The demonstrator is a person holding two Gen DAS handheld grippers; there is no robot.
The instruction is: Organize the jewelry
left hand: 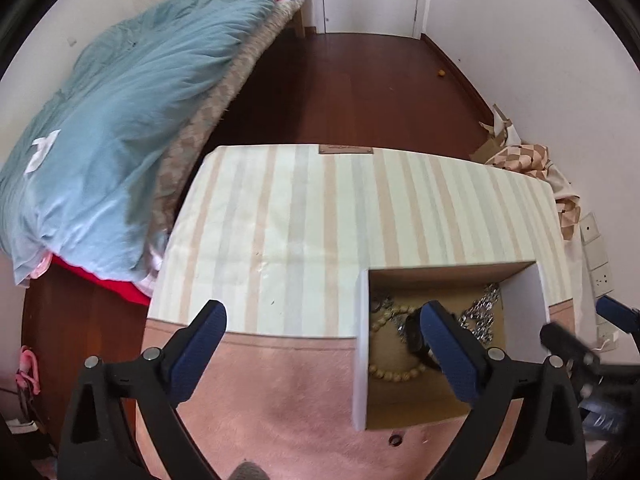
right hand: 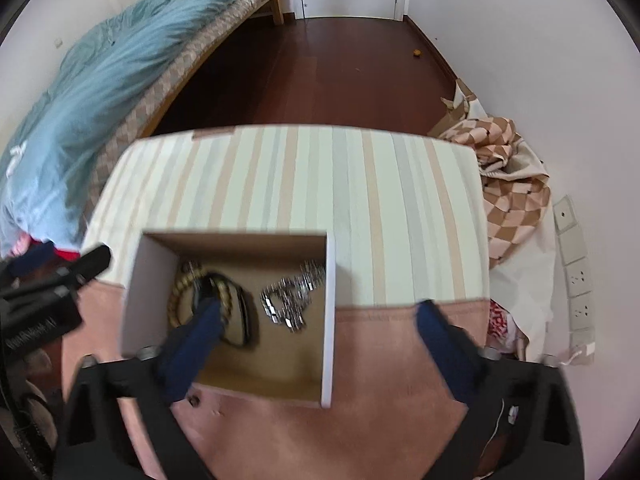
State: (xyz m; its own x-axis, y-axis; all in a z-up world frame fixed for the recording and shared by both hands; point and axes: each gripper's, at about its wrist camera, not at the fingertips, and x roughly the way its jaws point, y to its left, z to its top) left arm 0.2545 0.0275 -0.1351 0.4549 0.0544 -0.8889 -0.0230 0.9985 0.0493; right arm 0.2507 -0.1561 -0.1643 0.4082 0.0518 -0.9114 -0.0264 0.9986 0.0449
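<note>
An open cardboard box with white walls (left hand: 360, 344) (right hand: 330, 320) sits on the striped cloth of the table (left hand: 300, 220) (right hand: 360, 200). Inside lie a wooden bead bracelet (left hand: 394, 374) (right hand: 176, 296), a black band (left hand: 414, 338) (right hand: 244, 320) and a silver chain (left hand: 482, 316) (right hand: 292, 296). My left gripper (left hand: 324, 340) is open and empty, left of the box, its right finger over the box. My right gripper (right hand: 320, 324) is open and empty above the box, its left finger over the beads.
A bed with a blue duvet (left hand: 120, 112) (right hand: 100, 80) stands at the left. Checkered cloth and cardboard (left hand: 528, 164) (right hand: 508, 184) lie at the right by the wall. Dark wooden floor (left hand: 360, 88) lies beyond the table.
</note>
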